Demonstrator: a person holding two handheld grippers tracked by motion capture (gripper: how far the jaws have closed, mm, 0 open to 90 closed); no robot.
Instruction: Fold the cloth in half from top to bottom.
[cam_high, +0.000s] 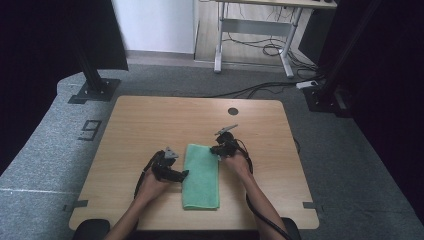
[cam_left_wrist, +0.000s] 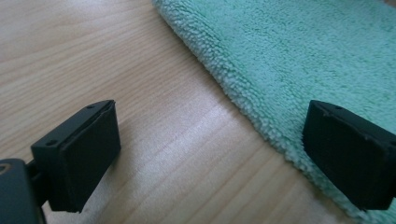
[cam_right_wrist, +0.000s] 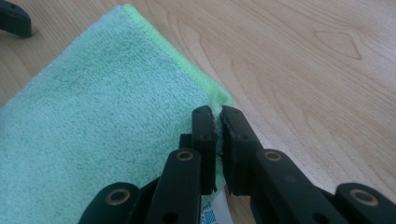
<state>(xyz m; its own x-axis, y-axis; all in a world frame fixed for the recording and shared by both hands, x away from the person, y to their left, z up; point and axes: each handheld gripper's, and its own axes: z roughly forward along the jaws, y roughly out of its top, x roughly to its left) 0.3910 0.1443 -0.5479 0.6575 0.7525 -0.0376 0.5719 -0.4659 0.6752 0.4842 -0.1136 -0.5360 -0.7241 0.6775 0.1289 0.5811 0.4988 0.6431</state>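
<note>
- Green towel (cam_high: 201, 176) lying folded and flat on the wooden table (cam_high: 145, 125), near the front edge, long side running away from the person
- Right gripper (cam_right_wrist: 218, 122) closed tight on the towel's edge at a far corner, a thin strip of green pile pinched between the two black pads
- A white label peeking out below those pads, under the jaws
- In the high view, right gripper (cam_high: 220, 149) at the towel's far right corner, right hand (cam_high: 238, 162) just behind it
- Left gripper (cam_left_wrist: 210, 154) with jaws wide apart, nothing clamped; one pad over bare table, the other over the towel's fluffy edge
- In the high view, left gripper (cam_high: 183, 174) at the towel's left edge, about midway along
- Stitched hem (cam_right_wrist: 159, 39) bright green along the towel's far side
</note>
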